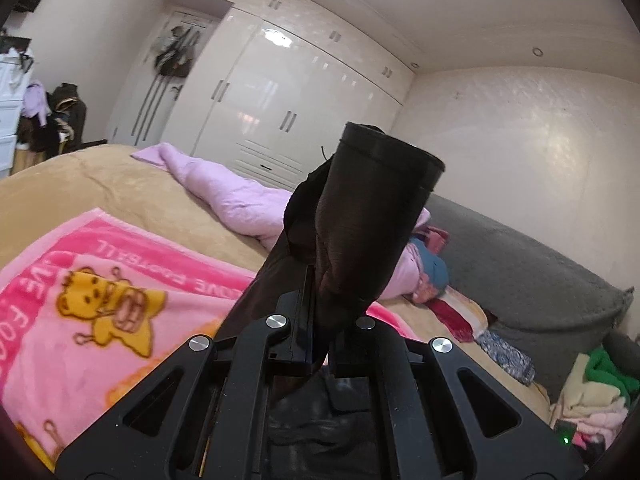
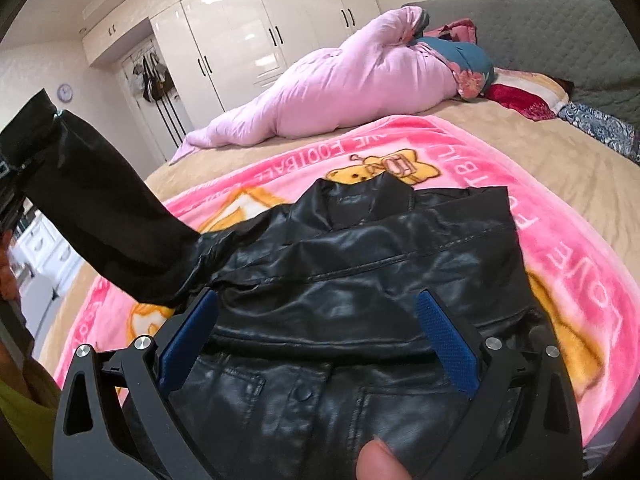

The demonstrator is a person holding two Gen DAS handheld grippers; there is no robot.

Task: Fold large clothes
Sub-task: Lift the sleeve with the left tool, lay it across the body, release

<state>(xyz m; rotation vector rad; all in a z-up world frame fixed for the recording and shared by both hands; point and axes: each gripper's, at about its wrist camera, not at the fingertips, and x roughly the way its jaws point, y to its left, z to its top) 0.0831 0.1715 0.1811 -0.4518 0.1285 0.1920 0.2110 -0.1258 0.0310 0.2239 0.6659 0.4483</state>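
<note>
Jacket [image 2: 360, 280] collar away, sleeve [image 1: 360, 232] raised in left tool [image 1: 320, 320]

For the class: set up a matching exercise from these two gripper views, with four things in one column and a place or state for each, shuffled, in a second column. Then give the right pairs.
Things
1. sleeve
2. jacket
3. right gripper
4. pink quilt

Places or states
A. open, above the jacket
B. rolled up, beyond the blanket
C. lifted, clamped in the left gripper
D. lying flat on the cartoon blanket

Pairs: 1-C, 2-D, 3-A, 4-B
</note>
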